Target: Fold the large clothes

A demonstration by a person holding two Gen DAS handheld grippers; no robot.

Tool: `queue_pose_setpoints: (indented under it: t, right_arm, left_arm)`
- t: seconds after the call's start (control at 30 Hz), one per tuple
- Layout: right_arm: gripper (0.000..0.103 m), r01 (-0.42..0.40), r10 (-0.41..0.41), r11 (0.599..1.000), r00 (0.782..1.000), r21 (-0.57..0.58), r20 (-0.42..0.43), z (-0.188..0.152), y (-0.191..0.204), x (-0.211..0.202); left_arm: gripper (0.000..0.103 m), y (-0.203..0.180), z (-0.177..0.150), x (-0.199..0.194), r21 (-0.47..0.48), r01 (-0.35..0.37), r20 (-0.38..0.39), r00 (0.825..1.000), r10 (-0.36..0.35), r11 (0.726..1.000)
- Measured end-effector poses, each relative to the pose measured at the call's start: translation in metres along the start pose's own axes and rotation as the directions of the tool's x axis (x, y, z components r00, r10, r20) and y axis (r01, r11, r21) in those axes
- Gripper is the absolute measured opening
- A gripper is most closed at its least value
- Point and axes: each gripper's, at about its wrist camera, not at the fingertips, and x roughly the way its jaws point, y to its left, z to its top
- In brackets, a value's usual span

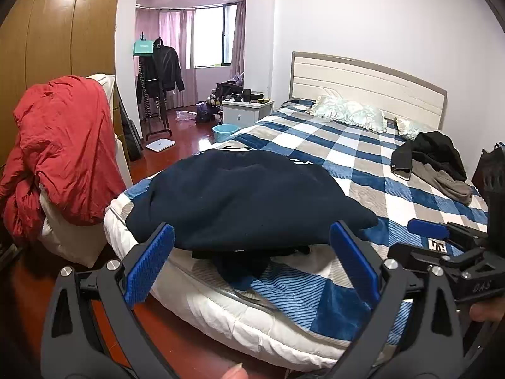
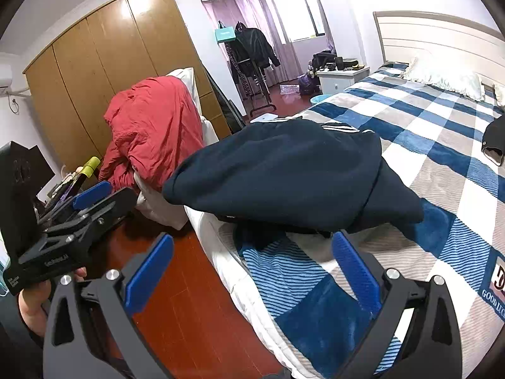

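Both pairs of blue fingers (image 1: pixel 151 265) stand spread wide, gripping nothing — the left gripper (image 1: pixel 252 262) and right gripper (image 2: pixel 252 268) hover side by side just short of the bed's foot edge. Probably they are poised to pinch the navy garment (image 1: pixel 240 199), which lies bunched near the foot corner of the bed (image 1: pixel 363 158), hem toward them. Each is held level, pointing forward.
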Motion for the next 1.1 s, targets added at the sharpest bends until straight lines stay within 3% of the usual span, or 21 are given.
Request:
queue_pose_setpoints:
  t: [1.1]
  right_arm:
    - [0.098, -0.002, 0.003, 1.0, 0.999, -0.015, 0.034, 0.0013, 0.0002, -0.0079]
  left_arm:
    - [0.097, -0.0099, 0.0043, -0.0084, 0.017, -0.031, 0.029, 0.999, 0.031, 0.999]
